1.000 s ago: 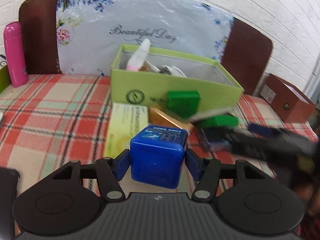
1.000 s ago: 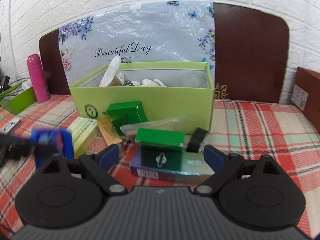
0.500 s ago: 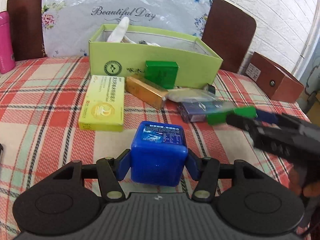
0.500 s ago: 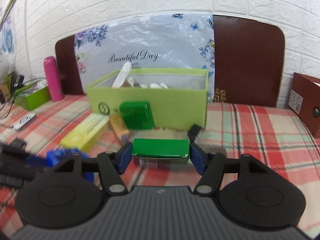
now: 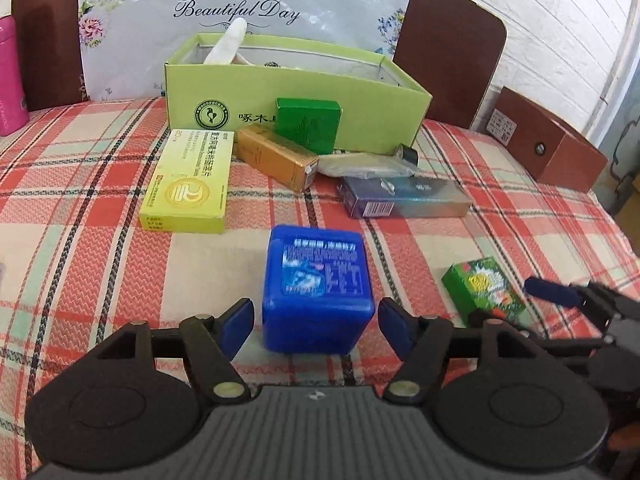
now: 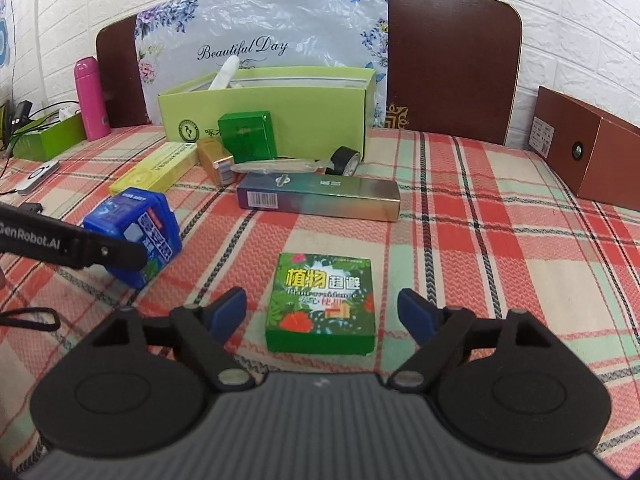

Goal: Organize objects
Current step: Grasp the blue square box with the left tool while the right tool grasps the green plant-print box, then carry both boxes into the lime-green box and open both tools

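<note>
From the left wrist camera, the left gripper (image 5: 316,322) has its jaws opening around a blue cube-shaped container (image 5: 318,288) that stands on the plaid tablecloth (image 5: 80,280); a sliver of cloth shows between each blue pad and the container's sides, so nothing is pinched. Beyond it lie a yellow medicine box (image 5: 188,186), a gold carton (image 5: 276,156), a small dark green box (image 5: 308,124) leaning against the front of the open light green box (image 5: 296,92), a clear plastic packet (image 5: 360,162) and a long blue-silver box (image 5: 404,198). To the right, a flat green box with flower print (image 5: 482,290) rests on the cloth, with one blue pad of the right gripper (image 5: 554,292) just beside it. From the right wrist camera, the right gripper (image 6: 322,312) is likewise spreading, its jaws opening with the flower-print box (image 6: 322,304) lying flat on the cloth between the pads and clear gaps on both sides. On the left of this view the blue container (image 6: 134,230) stands beside a black finger of the left gripper (image 6: 80,246). Farther back are the long box (image 6: 318,196), a roll of black tape (image 6: 344,160), the dark green box (image 6: 248,136), the light green box (image 6: 264,108), a pink bottle (image 6: 92,98) and a brown carton (image 6: 588,152) at the far right.
</note>
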`<state>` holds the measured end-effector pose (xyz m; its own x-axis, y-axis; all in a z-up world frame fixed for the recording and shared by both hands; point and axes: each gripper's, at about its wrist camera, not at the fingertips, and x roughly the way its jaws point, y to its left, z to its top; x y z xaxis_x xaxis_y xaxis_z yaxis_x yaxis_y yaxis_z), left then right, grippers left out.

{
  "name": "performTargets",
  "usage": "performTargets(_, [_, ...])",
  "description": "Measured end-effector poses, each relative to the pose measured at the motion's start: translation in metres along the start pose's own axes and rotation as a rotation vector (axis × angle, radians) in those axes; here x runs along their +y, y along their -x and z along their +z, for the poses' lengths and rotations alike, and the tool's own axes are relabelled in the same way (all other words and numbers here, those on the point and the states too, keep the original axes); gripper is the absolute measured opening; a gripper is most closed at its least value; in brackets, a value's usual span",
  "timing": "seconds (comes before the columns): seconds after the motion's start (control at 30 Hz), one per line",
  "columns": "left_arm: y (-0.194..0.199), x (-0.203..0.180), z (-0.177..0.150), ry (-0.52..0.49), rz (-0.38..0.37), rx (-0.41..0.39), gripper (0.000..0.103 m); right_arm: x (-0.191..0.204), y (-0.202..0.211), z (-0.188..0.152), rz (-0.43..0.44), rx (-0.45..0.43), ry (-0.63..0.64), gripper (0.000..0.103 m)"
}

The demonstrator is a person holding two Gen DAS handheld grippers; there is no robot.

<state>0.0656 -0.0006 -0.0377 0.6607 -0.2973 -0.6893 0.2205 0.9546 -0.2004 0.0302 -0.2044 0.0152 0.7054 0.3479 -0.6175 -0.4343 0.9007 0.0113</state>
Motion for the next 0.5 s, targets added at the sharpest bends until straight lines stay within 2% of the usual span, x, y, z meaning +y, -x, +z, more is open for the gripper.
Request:
performTargets(0.1, [-0.006,-0.004,0.007,-0.029,0.013,-0.008,0.070,0.003,-0.003,-0.003,-0.004,0.017,-0.003,0.083])
performTargets(0.13, [-0.009,-0.005,0.009,-0.043,0.015,0.001,0.065,0.003,-0.005,-0.004,-0.007,0.023,-0.003,0.083])
performTargets(0.27, [-0.013,-0.004,0.009,-0.044,0.015,0.008,0.065,0.005,-0.009,-0.003,-0.019,0.037,-0.004,0.081])
performTargets(0.4, [-0.017,0.000,0.008,-0.034,0.017,0.019,0.066,0.003,-0.016,0.000,-0.024,0.051,-0.015,0.072])
performTargets(0.5, [-0.020,0.001,0.008,-0.041,-0.001,0.031,0.061,0.003,-0.021,0.000,-0.031,0.066,-0.018,0.062])
